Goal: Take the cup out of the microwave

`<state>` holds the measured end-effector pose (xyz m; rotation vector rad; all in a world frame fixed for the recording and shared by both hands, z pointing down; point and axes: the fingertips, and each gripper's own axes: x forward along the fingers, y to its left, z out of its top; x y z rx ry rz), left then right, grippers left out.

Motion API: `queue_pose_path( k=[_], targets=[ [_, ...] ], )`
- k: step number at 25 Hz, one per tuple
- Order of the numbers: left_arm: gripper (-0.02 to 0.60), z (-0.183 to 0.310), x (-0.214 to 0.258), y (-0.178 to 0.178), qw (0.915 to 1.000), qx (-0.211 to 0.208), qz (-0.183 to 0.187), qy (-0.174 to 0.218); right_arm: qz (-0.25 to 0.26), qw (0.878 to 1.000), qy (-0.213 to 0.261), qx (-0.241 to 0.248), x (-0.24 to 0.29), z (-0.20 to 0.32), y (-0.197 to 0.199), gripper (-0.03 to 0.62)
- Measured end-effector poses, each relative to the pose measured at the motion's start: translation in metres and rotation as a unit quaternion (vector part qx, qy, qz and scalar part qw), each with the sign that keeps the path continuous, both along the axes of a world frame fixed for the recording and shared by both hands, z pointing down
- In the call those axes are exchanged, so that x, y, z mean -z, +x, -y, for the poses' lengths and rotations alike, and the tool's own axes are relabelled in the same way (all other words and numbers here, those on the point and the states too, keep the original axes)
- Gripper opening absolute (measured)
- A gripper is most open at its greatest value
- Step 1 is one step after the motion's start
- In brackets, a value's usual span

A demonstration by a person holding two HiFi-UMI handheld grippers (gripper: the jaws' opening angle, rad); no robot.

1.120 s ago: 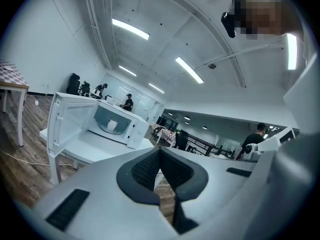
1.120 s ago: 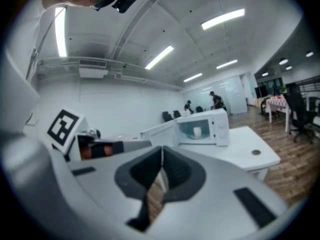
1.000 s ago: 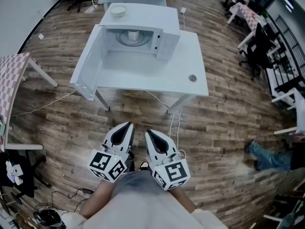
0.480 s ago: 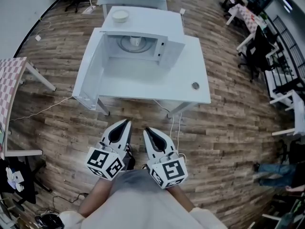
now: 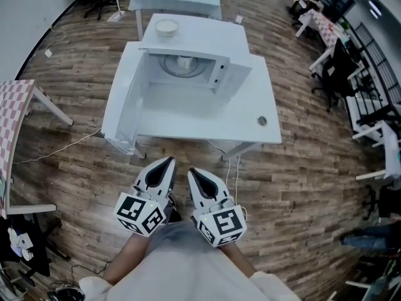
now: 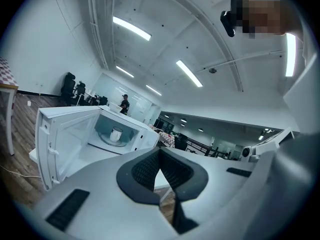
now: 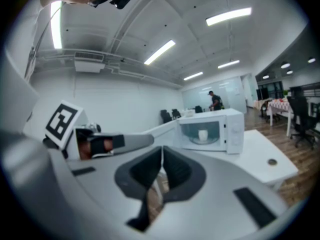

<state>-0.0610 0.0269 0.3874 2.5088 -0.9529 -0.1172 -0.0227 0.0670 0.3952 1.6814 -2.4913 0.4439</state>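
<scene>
A white microwave (image 5: 197, 58) stands on a white table (image 5: 207, 115) with its door (image 5: 122, 99) swung wide to the left. Inside, a white cup (image 5: 185, 61) sits on the turntable; it also shows as the cup (image 6: 116, 134) and the cup (image 7: 203, 135) in the gripper views. My left gripper (image 5: 168, 161) and right gripper (image 5: 190, 170) are side by side over the wooden floor, short of the table's front edge, pointing at the microwave. Both are shut with nothing between their jaws. The left gripper (image 7: 125, 141) shows beside the right one.
A white bowl (image 5: 166, 27) rests on top of the microwave. A small round disc (image 5: 262, 121) lies on the table's right part. Cables (image 5: 229, 165) run across the floor under the table. A checkered table (image 5: 9, 115) stands left, desks and chairs (image 5: 338, 68) right.
The table and microwave have come closer to me and sit lower in the head view. Both grippers stay shut, side by side in front of my body.
</scene>
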Motion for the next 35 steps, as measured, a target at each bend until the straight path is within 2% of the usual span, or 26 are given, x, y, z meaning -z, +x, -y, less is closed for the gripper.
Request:
queue_pose_path(
  k=[7,14,23,35],
  targets=[
    [0.015,0.014,0.0,-0.022,1.0,0.005,-0.005,0.002,-0.003,1.0,-0.009,0.001,-0.007,0.006,-0.017,0.023],
    [0.015,0.018,-0.003,-0.031,0.9999,0.011,-0.007,0.0,0.004,1.0,-0.018,-0.011,-0.009,0.009,-0.016,0.023],
    [0.015,0.032,-0.013,-0.019,0.9999,0.002,0.005,-0.011,0.013,1.0,-0.022,0.003,-0.01,0.031,-0.014,0.023],
    [0.015,0.084,-0.019,0.004,0.9997,-0.003,0.016,-0.02,0.019,0.999,-0.026,0.01,-0.013,0.09,0.007,0.023]
  ],
)
